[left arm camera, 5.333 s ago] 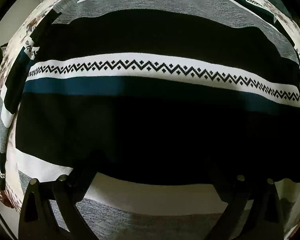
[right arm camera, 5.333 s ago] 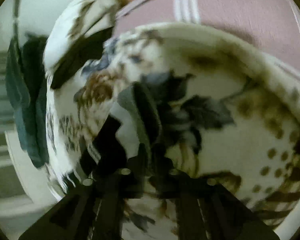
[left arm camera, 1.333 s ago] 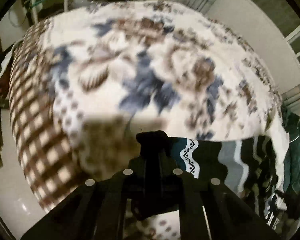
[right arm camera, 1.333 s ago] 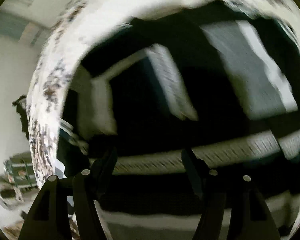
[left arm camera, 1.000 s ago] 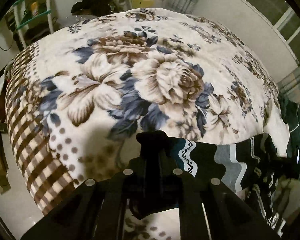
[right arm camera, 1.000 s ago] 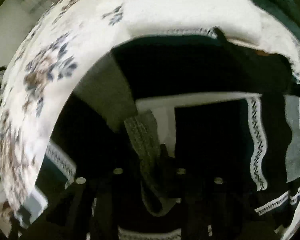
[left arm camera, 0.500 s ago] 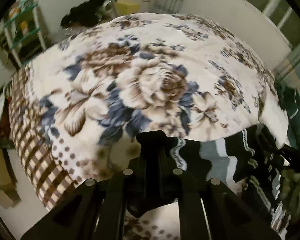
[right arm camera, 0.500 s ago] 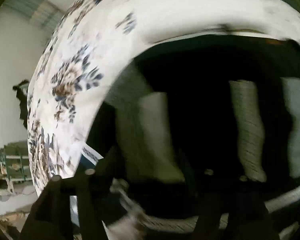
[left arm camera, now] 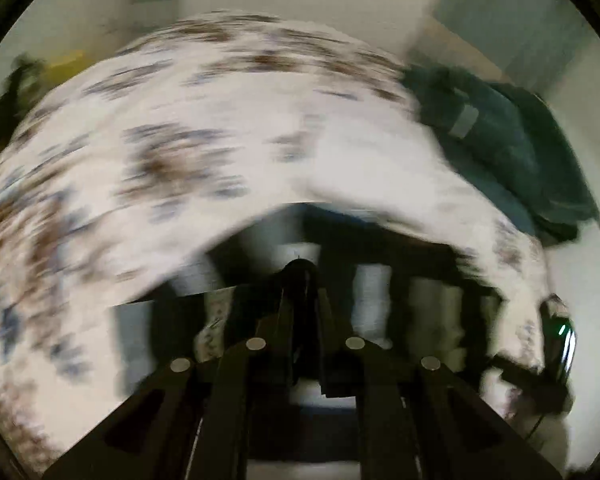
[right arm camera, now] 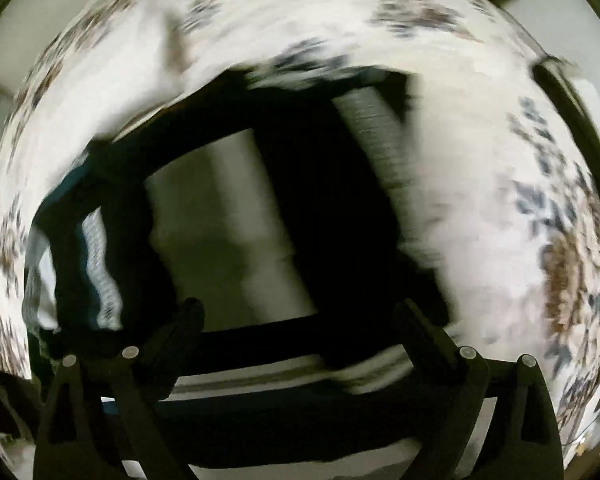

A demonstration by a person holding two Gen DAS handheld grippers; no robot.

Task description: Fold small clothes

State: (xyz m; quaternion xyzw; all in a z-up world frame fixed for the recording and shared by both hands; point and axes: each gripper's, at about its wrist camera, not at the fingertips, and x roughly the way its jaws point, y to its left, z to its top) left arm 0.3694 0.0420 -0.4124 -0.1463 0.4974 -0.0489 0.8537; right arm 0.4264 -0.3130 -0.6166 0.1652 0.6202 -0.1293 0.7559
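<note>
Left wrist view, heavily blurred: the left gripper (left arm camera: 300, 272) has its jaws closed together; whether cloth is pinched between them cannot be told. The striped sweater (left arm camera: 376, 304) lies just beyond them on the floral blanket (left arm camera: 172, 160) covering the bed. A dark green garment (left arm camera: 508, 140) sits at the blanket's far right.

Right wrist view: the right gripper (right arm camera: 300, 320) has its jaws opening wide, nothing pressed between them, above the sweater (right arm camera: 312, 184) spread on the blanket (right arm camera: 480, 240).
</note>
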